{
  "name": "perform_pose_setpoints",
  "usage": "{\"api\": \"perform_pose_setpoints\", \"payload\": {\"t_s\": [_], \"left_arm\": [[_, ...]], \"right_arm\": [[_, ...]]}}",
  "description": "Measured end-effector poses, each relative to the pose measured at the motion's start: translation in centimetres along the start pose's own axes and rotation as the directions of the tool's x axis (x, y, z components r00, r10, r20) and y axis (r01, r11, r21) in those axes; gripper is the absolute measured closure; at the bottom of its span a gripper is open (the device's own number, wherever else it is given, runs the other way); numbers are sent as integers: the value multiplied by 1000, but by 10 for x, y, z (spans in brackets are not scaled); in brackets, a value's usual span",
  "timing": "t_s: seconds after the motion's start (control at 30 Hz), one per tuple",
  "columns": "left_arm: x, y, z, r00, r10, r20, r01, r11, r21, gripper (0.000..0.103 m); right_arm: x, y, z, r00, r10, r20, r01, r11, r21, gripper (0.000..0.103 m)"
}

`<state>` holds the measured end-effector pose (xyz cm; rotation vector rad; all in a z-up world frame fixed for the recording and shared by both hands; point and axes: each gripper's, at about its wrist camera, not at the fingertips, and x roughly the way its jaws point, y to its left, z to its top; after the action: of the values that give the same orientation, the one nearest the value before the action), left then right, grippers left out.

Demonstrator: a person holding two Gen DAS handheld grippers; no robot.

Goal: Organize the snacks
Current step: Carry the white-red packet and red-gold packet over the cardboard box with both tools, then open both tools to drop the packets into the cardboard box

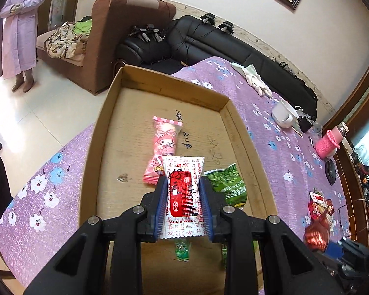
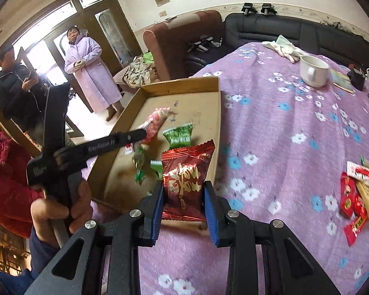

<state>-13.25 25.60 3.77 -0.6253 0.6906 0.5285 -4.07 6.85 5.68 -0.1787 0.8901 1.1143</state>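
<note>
Both claws tilt downward, the left claw (image 1: pixel 183 196) pinching a white-red packet (image 1: pixel 184 191), the right claw (image 2: pixel 184 204) a red packet (image 2: pixel 184 179).

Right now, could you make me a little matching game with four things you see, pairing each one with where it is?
Things:
1. white-and-red packet
2. dark red packet
3. pink packet
4. white mug

Places:
A. standing on the purple flowered cloth
B. pinched in the right gripper
C. lying flat in the cardboard tray
D. pinched in the left gripper

Pairs: 1-D, 2-B, 3-C, 4-A
</note>
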Motion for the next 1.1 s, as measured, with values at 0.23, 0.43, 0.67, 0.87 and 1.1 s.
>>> {"api": "perform_pose_setpoints", "payload": {"t_s": [0.23,0.43,0.67,0.87,1.1], "left_arm": [[-4,8,-2,1000,7,3,-7,1000,3,77],[-4,12,-7,1000,9,-10,-9,1000,15,77],[-3,4,-11,1000,26,-8,-25,998,62,77],[0,0,-12,999,32,-5,-32,997,76,77],[-2,-2,-13,999,38,4,-39,996,79,77]], "right_arm": [[29,0,45,999,-25,-26,26,999,21,69],[75,11,78,997,-64,-50,65,998,21,69],[115,8,99,991,-95,-89,100,994,50,69],[133,9,97,986,-115,-122,121,992,38,69],[136,1,95,987,-96,-127,103,993,49,68]]}}
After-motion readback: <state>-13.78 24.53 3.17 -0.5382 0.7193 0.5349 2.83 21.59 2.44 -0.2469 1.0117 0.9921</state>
